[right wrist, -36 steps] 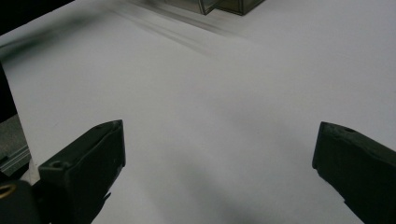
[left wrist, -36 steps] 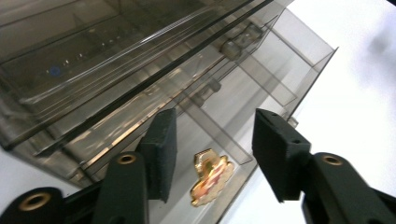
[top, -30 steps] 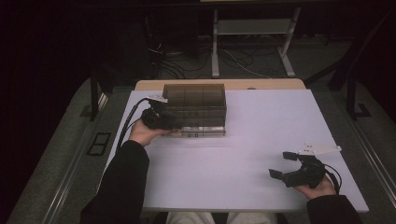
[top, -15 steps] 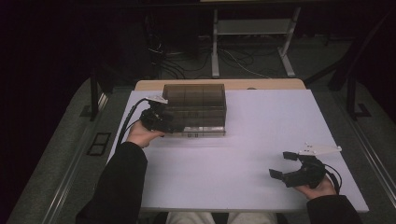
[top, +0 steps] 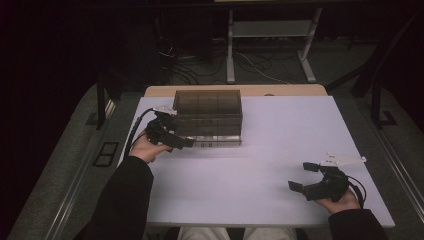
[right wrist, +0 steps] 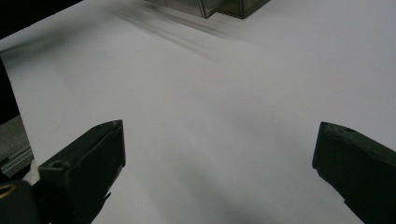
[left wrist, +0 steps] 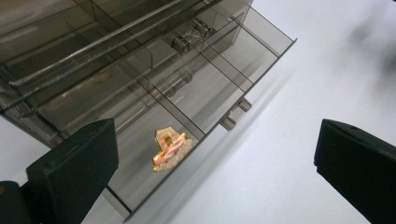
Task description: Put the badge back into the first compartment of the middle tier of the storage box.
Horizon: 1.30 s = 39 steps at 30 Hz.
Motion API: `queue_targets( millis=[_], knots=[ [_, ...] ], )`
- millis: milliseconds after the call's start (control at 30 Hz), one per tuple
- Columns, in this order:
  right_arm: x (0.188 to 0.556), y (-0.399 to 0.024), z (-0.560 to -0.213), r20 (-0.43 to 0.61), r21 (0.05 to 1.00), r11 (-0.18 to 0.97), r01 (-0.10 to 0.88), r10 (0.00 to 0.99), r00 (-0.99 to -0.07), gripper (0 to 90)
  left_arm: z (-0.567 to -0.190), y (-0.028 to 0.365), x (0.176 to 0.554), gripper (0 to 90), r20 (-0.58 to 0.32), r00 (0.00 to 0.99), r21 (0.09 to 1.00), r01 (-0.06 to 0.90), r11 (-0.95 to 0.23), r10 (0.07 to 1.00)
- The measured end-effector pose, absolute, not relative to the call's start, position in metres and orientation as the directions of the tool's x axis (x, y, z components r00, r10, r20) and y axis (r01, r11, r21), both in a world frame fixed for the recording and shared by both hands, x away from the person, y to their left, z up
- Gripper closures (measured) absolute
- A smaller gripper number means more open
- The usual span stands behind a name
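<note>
Both hand-held grippers gape over the white bench (top: 260, 150), the left (top: 175, 131) beside a smoky drawer box (top: 207, 116) holding a gold trinket (left wrist: 170, 148), the right (top: 305, 176) well apart.

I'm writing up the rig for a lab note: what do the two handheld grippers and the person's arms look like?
Both are black handheld tools with two blocky black jaws. The left gripper trails a thick black cable off the table's left side and has a pale plate on top. The right gripper carries a pale grey three-cornered plate and a thin black cable by the wrist. The person wears dark long sleeves.
</note>
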State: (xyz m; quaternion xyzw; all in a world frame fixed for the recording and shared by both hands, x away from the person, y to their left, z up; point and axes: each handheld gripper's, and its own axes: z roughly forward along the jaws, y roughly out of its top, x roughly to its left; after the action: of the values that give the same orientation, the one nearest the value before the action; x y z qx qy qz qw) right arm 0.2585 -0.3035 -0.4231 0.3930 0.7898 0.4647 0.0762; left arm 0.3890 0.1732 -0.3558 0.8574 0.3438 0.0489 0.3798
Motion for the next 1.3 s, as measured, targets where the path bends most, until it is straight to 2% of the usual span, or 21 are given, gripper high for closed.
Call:
queue_targets(
  millis=[833,1300],
  knots=[
    [0.259,-0.302,-0.424,0.24,0.795,0.263,0.546,0.69,-0.683,2.1,-0.357,0.185,0.352,0.0,-0.167,0.762,0.751,0.509,-0.421,0.625],
    [0.259,-0.302,-0.424,0.24,0.795,0.264,0.547,0.691,-0.682,2.1,-0.367,0.195,0.333,0.0,-0.196,0.75,0.787,0.504,-0.354,0.632]
  ],
)
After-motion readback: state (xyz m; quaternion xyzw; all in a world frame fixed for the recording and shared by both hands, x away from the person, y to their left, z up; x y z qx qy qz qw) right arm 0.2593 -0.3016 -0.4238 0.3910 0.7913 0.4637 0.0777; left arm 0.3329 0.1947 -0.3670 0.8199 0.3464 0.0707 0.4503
